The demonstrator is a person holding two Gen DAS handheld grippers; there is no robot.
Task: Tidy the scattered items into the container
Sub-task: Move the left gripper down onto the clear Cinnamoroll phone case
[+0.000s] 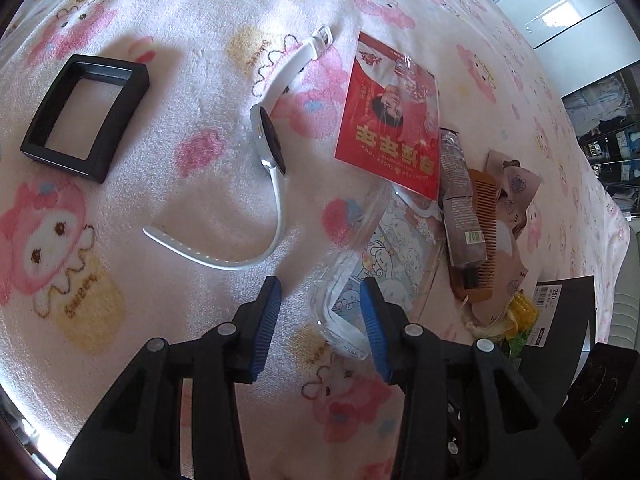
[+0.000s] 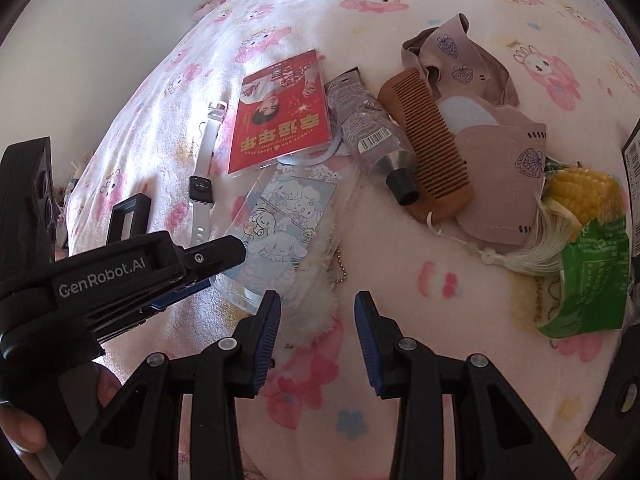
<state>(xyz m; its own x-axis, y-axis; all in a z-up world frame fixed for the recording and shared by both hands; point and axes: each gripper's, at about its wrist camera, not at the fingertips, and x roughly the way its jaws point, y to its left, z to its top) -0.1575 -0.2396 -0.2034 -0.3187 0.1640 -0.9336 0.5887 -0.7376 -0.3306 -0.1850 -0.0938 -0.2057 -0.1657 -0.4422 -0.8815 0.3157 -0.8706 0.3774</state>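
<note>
My left gripper (image 1: 321,286) is open just above the pink blanket (image 1: 200,208). Its right fingertip overlaps the edge of a clear cartoon-print pouch (image 1: 384,260); nothing is gripped. A white smartwatch (image 1: 268,148) lies ahead of it, and a red photo card (image 1: 390,120) lies beyond the pouch. My right gripper (image 2: 318,298) is open too, and the pouch's white fluffy charm (image 2: 320,284) lies at its tips. In the right wrist view the left gripper (image 2: 218,266) reaches in from the left over the pouch (image 2: 288,216).
A tube (image 2: 368,128), a wooden comb (image 2: 432,148), face masks (image 2: 500,160) and a packet of corn (image 2: 588,216) lie to the right. A black rectangular frame (image 1: 84,116) sits far left. A black labelled box (image 1: 560,308) stands at the right edge.
</note>
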